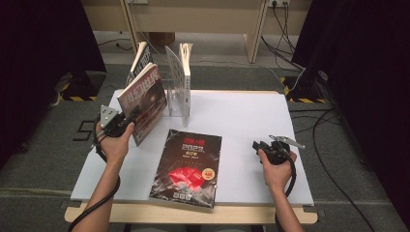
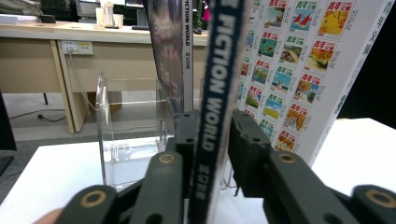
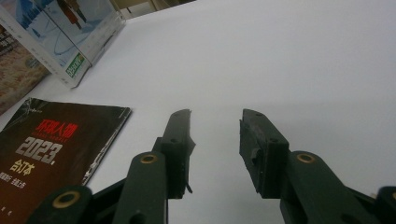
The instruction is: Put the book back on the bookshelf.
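At the left rear of the white surface (image 1: 251, 121), the left gripper (image 1: 129, 117) holds a dark-covered magazine with a reddish planet picture (image 1: 143, 102) by its lower edge, the cover tilted and leaning toward a clear acrylic book stand (image 1: 169, 96). In the left gripper view, the magazine's dark blue spine lettered "FICTION WORLD" (image 2: 219, 93) stands between the 2 black jaws; the left jaw touches it, while a narrow gap shows on the right side, so a firm clamp cannot be told. No earlier frame to compare. Behind it, a second dark magazine (image 2: 175, 51) stands in the stand (image 2: 121, 130), and a white magazine with a grid of small colour pictures (image 2: 299, 70) stands just to the right.

A black magazine with red shapes and "2023" on its cover (image 1: 187, 166) lies flat near the surface's middle front. The right gripper (image 1: 261, 145) rests on the surface, well apart from it, jaws spread, nothing between them (image 3: 215, 140).
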